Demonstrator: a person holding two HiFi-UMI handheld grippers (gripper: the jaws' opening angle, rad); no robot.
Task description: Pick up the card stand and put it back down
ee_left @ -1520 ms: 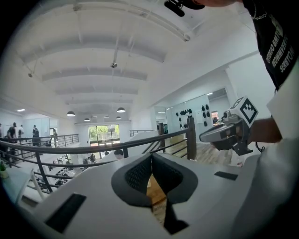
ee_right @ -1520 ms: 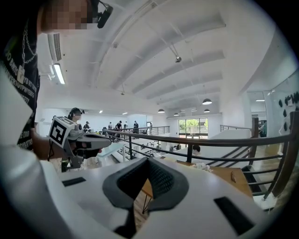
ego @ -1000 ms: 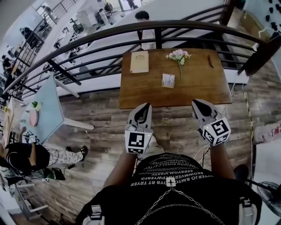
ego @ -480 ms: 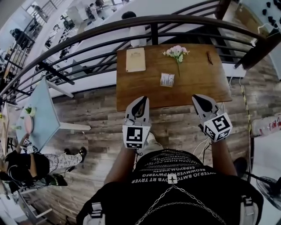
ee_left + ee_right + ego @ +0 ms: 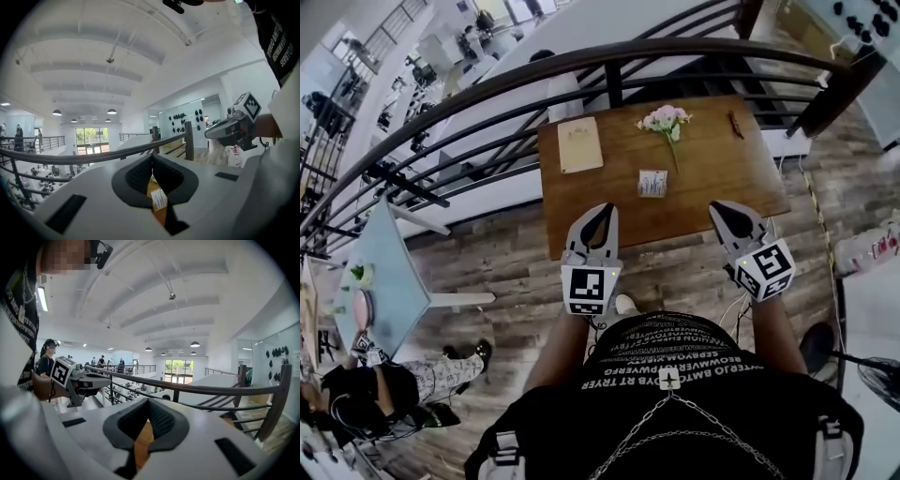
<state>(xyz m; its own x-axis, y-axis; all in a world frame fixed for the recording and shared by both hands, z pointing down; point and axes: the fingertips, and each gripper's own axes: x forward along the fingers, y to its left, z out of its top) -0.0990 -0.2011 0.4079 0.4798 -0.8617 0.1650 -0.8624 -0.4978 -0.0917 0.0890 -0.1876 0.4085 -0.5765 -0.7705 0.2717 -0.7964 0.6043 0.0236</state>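
The small white printed card stand [image 5: 652,183] stands upright near the middle of the brown wooden tabletop [image 5: 722,178], apart from everything else on it. That open spot makes it easy to approach from the near edge. A pale rectangular menu board [image 5: 580,144] lies flat toward the far left. A bunch of pink flowers [image 5: 664,120] lies at the far side just beyond the stand, and a small dark object [image 5: 734,125], too small to identify, sits at the far right. The tabletop backs onto a dark curved metal railing [image 5: 614,84], so the near edge, where the person stands, is probably the only workable side. The left gripper [image 5: 598,220] hovers over the near edge with its jaws closed together on nothing. Its own view looks past the closed tips at the stand, which suggests it is lined up on the stand without having reached it. The right gripper [image 5: 727,217] is held level with it at the near right, jaws likewise pressed together and empty, showing only bare wood past its tips. Both sit back from the stand, well apart from it, so the pickup looks not yet begun. Whichever gripper takes the stand would first have to open its jaws and then travel forward.
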